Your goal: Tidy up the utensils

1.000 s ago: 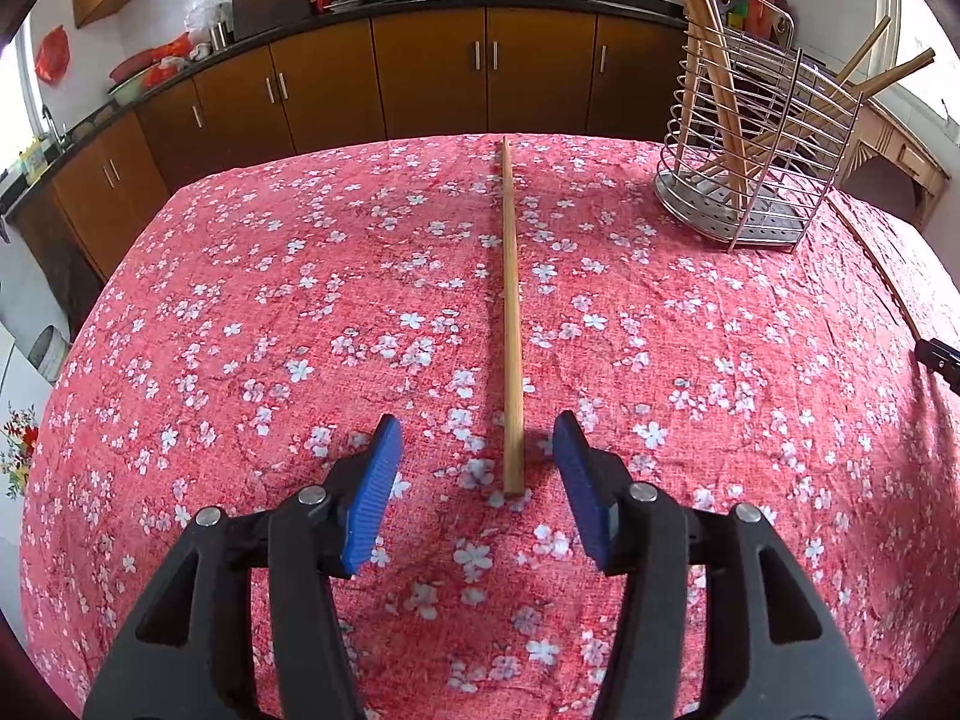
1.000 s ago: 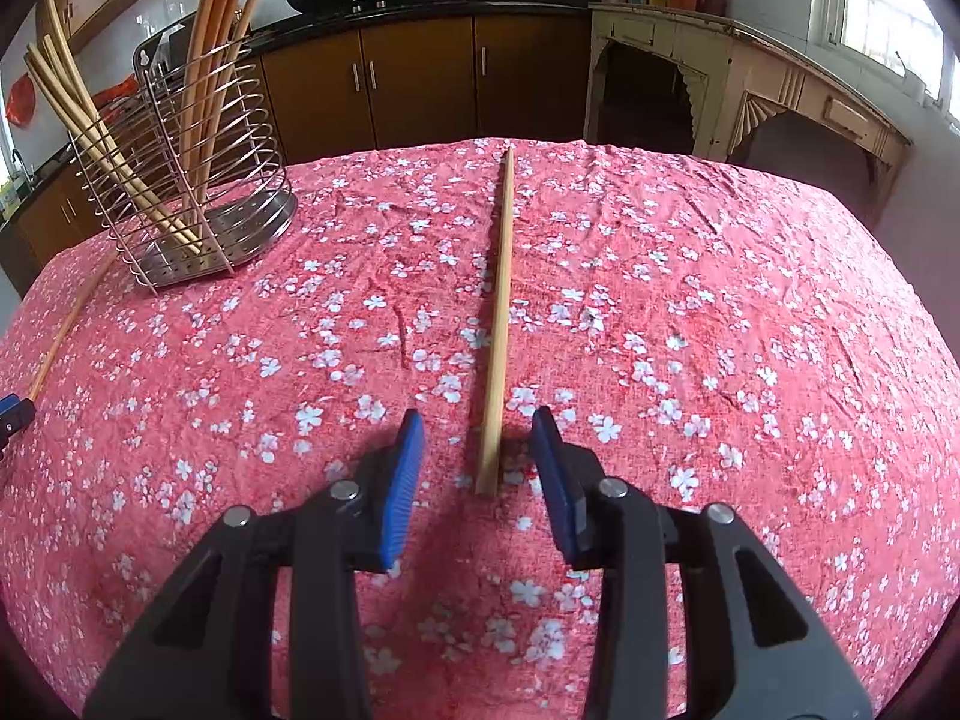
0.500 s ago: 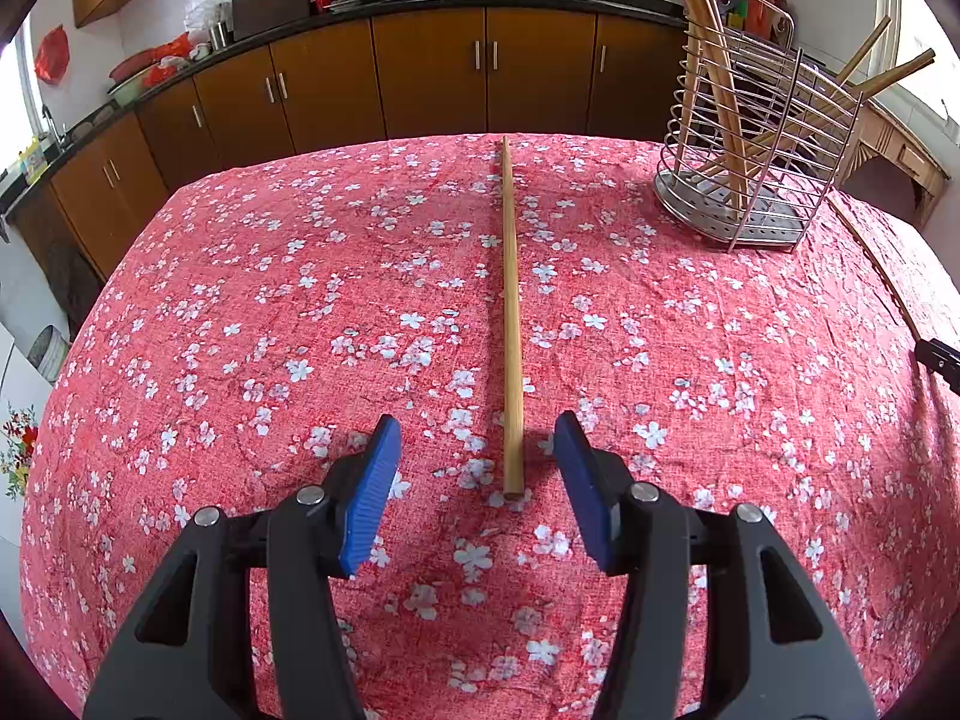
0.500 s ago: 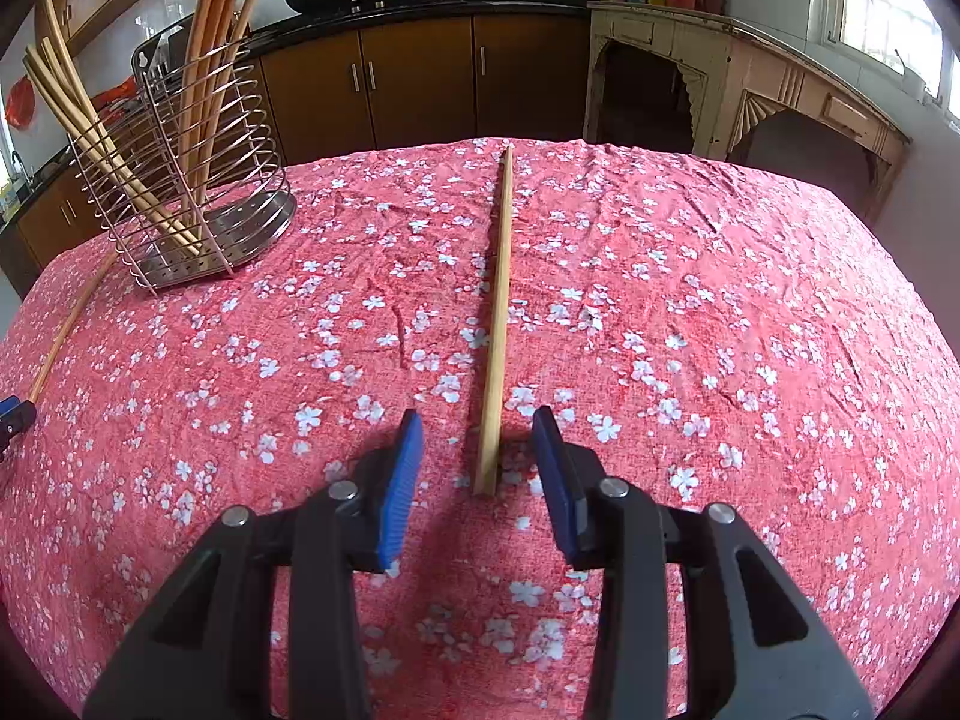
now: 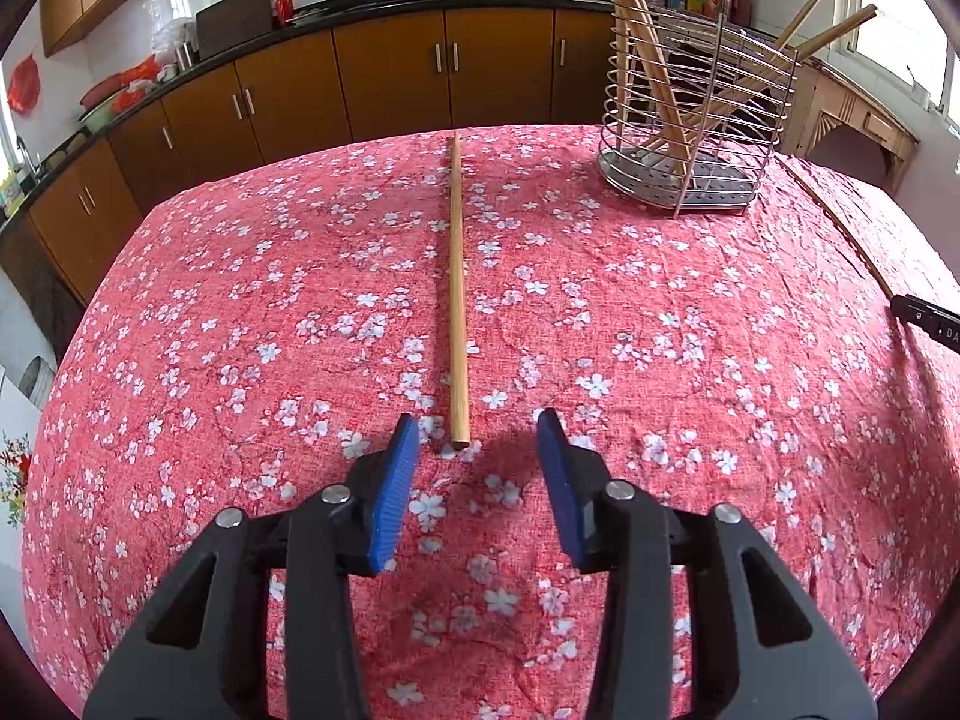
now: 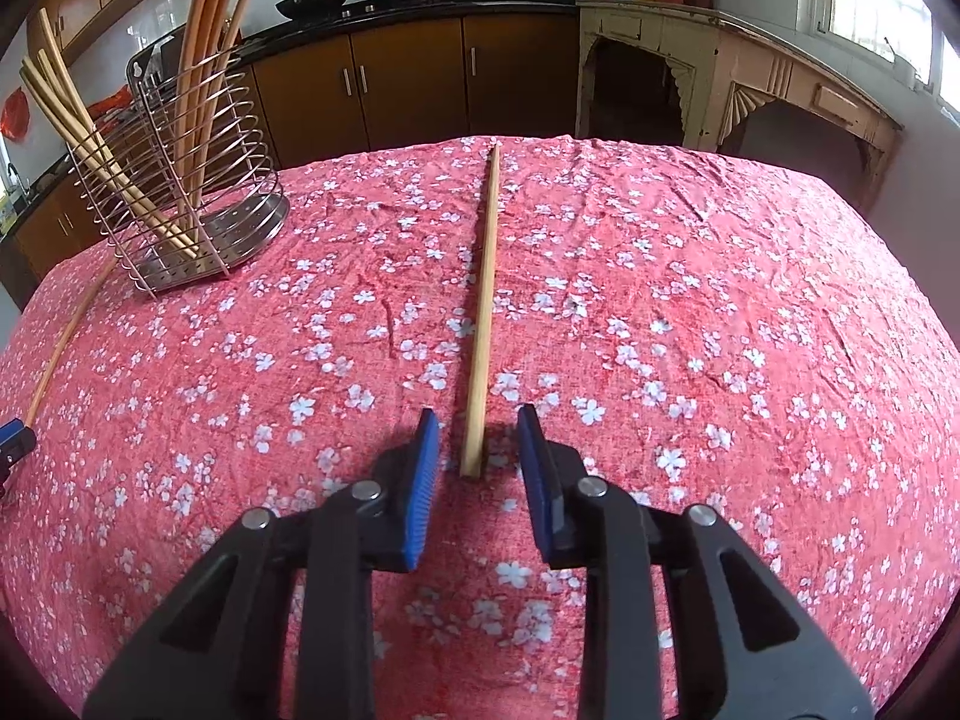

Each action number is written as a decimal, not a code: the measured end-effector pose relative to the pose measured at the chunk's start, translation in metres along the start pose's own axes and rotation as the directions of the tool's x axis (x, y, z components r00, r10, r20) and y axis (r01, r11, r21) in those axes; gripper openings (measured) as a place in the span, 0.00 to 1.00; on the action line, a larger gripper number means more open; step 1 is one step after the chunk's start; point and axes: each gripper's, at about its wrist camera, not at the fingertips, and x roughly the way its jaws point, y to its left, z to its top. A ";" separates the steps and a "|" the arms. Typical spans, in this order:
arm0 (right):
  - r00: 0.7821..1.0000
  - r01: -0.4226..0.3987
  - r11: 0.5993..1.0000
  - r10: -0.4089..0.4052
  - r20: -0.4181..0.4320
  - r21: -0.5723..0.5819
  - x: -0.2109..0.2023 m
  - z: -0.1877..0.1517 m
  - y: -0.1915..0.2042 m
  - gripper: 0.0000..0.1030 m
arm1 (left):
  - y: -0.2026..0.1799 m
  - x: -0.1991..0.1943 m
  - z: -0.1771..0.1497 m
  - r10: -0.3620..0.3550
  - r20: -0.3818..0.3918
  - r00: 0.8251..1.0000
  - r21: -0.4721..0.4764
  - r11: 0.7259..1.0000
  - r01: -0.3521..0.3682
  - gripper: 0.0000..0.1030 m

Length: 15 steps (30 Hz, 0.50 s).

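Blue-padded jaws of the right gripper (image 6: 474, 441), just closing in but not touching, straddle the near end of a wooden chopstick (image 6: 483, 306); its length runs straight ahead toward the red tablecloth's (image 6: 720, 312) far edge.

A table under a red cloth with white blossoms (image 5: 240, 312) carries two long wooden chopsticks (image 5: 458, 300) (image 6: 483, 312) and a wire metal utensil holder (image 5: 690, 120).

Wood chopsticks (image 5: 458, 294) flat (tablecloth (image 5: 240, 330))
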 end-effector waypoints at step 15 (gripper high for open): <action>1.000 -0.009 1.000 0.009 0.007 0.000 0.002 0.006 -0.001 0.07 | 0.005 0.006 0.011 0.028 0.003 1.000 -0.046 0.999 -0.028 0.07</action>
